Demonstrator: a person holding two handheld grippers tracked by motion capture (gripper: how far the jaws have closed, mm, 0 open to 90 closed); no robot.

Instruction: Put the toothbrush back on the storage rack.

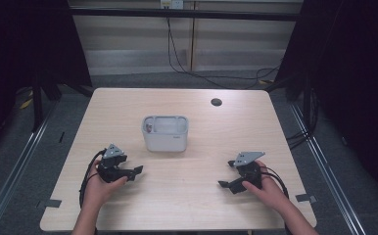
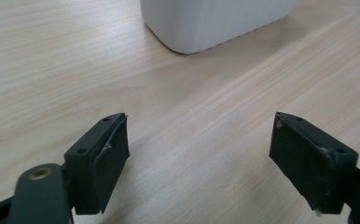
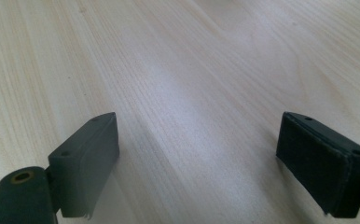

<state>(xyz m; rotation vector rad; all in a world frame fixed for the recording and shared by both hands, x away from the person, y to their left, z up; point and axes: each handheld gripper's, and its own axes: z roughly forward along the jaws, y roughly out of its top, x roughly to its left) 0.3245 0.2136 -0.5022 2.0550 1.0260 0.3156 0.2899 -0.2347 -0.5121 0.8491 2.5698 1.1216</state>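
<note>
a light wooden bench (image 1: 187, 196) seen from above, with a person's forearms coming in from the near edge. each hand holds a black two-jaw claw resting low on the bench. the left claw (image 1: 137, 171) sits at the near left, its jaws spread wide with nothing between them, pointing toward the right. the right claw (image 1: 224, 175) sits at the near right, well apart from the left one, its jaws also spread wide and empty, pointing left. a white tub (image 1: 165, 133) with rounded corners stands upright near the middle of the bench, farther away than both claws, closer to the left one. something small lies inside at its left end, too small to tell. a small dark round hole (image 1: 216, 102) marks the bench toward the far right. black cables (image 1: 197, 73) trail across the floor beyond the far edge.
</note>
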